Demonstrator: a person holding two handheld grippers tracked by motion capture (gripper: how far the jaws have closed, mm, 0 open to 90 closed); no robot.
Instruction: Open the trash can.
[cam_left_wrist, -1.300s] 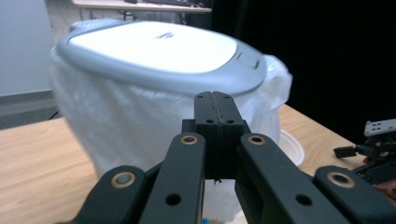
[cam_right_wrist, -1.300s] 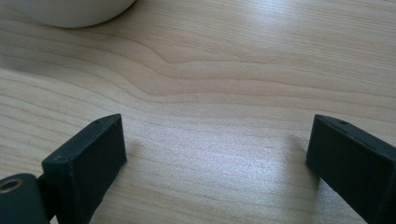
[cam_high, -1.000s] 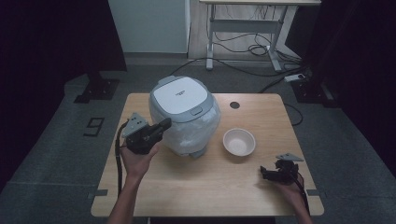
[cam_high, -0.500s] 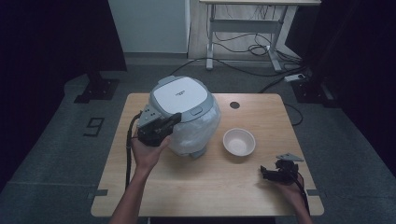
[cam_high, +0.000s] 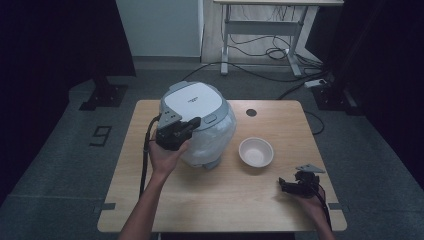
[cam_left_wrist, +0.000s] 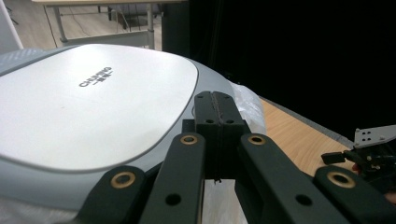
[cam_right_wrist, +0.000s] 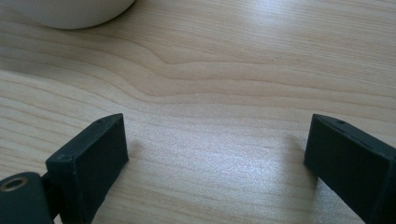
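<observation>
We take the rice cooker (cam_high: 197, 122) as our landmark: it stands on the far-left part of the wooden table (cam_high: 225, 200), its grey lid (cam_left_wrist: 88, 107) down and clear plastic wrapped around its white body.

Our left forearm comes up from the near edge of the table, the wrist bent back and the palm cupped under the left gripper (cam_high: 194, 121), which we hold raised at the cooker's near-left shoulder and point across the lid. In the left gripper view its two black jaws are clenched flat against each other with nothing between them, their tips over the lid's near rim. Whether the tips actually touch the lid we can't quite tell from this angle.

A white bowl (cam_high: 256, 151) sits just to the right of the cooker.

Our right hand (cam_high: 312, 202) lies low at the near-right corner, well apart from the cooker and nearer to us than the bowl. The right gripper (cam_high: 283, 184) rests level on the wood, pointing left, its jaws spread wide over bare table.
</observation>
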